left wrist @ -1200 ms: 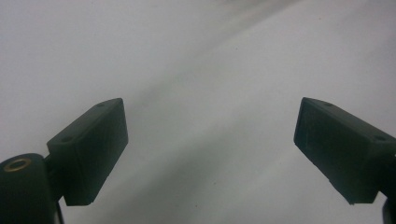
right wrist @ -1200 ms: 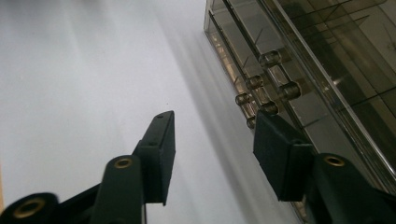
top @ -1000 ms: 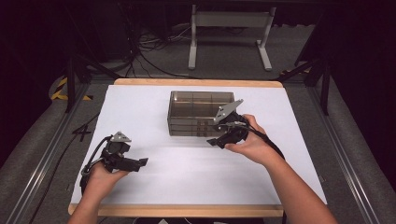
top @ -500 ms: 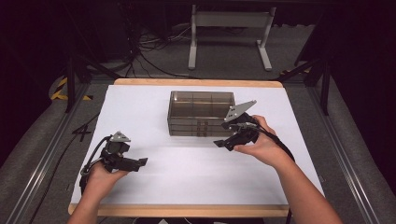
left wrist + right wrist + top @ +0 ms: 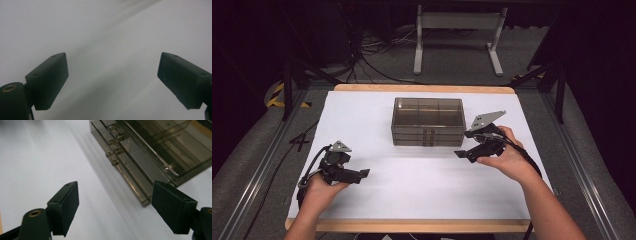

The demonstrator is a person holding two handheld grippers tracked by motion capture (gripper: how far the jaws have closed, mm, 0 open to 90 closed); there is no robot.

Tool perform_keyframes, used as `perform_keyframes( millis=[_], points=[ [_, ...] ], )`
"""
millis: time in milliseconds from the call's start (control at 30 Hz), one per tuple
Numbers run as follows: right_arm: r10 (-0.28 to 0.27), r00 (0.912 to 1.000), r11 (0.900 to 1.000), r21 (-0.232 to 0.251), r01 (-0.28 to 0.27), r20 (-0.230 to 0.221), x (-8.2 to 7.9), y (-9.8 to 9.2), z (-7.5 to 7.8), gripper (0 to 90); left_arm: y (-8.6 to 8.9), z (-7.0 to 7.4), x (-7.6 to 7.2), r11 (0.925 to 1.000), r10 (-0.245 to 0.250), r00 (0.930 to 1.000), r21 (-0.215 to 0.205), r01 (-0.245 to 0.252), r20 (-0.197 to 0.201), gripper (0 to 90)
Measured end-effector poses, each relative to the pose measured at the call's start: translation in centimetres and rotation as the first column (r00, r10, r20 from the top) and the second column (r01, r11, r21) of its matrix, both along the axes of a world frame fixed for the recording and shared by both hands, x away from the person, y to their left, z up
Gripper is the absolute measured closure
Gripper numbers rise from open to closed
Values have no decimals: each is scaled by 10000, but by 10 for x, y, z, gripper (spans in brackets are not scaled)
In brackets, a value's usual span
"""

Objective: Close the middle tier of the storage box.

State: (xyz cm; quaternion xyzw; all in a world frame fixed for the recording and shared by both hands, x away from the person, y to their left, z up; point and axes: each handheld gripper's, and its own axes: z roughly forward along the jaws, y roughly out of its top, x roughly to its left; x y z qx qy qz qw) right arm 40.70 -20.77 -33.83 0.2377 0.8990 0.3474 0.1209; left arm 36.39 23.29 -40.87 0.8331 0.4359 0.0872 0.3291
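Two stacked rows of small drawers faced you in the smoky, see-through organizer box (image 5: 428, 121), which sat on the white table (image 5: 362, 110) a little past its middle, and each drawer front carried a tiny round knob (image 5: 114, 163). Above them the open top tray was split into compartments, and as far as the tinted walls let you see, those looked empty; whether the drawers held anything, you couldn't tell. Every drawer looked pushed in flush.

Your right gripper (image 5: 463, 153) hovered just beside the box's near right corner, and its jaws had just been opening, standing wide apart with nothing between them. Your left gripper (image 5: 362, 174) sat well apart from the box near the front left of the table, jaws wide and empty over bare tabletop.

Trouble was easy to picture from there: those knobs were small and slick-looking, so a wide, off-centre closing could have slipped off one. With no hand bracing it, the light box might well have slid or twisted on the smooth surface if you had tugged a drawer, and a jaw could have knocked that corner on the way in.
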Motion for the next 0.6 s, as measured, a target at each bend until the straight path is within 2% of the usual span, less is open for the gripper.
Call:
perform_keyframes(
  millis=[400, 600],
  points=[
    [-666, 9978, 9978, -18, 666, 20, -4, -30, -7, 220, -1, 0, 0, 10000, 11, 10000, 40, -11, -19, 103],
    [-1151, 9934, 9933, -47, 1151, -9, -5, -44, -11, 220, 0, 0, 0, 10000, 33, 10000, 21, -33, -17, 103]
  ],
)
